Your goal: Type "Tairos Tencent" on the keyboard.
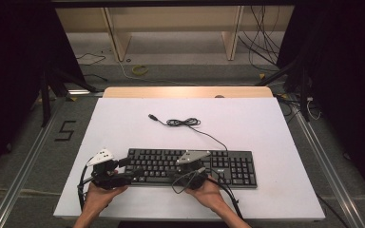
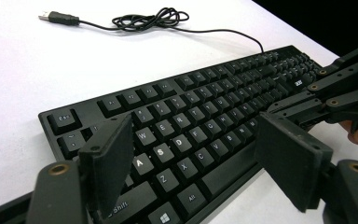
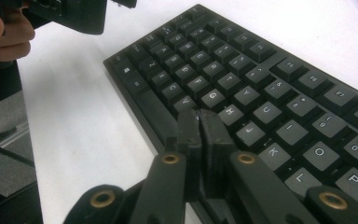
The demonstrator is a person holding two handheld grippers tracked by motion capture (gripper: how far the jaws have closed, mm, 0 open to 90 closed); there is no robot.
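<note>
A black keyboard (image 1: 192,167) lies flat on the white surface (image 1: 266,128), directly in front of both grippers and touching neither pair of jaws with any grip. The left gripper (image 2: 193,154) hangs over the keyboard's left end with its jaws spread wide and nothing between them; below and between them sit the keys of the left letter block, with the shift key just under the near jaw. The right gripper (image 3: 199,125) has its jaws pressed together, pad against pad, holding nothing. Its joined tips point down at the lower letter rows, just above the key beside the G and H, near the long space bar; whether the tips actually touch a key cannot be told. In the high view the left gripper (image 1: 119,168) sits at the keyboard's left edge and the right gripper (image 1: 195,171) over its middle, the two well apart, each held in one of the person's hands. Beyond the keyboard, away from both grippers, its thin cable (image 1: 185,122) lies coiled on the surface and ends in a USB plug (image 2: 58,17).
</note>
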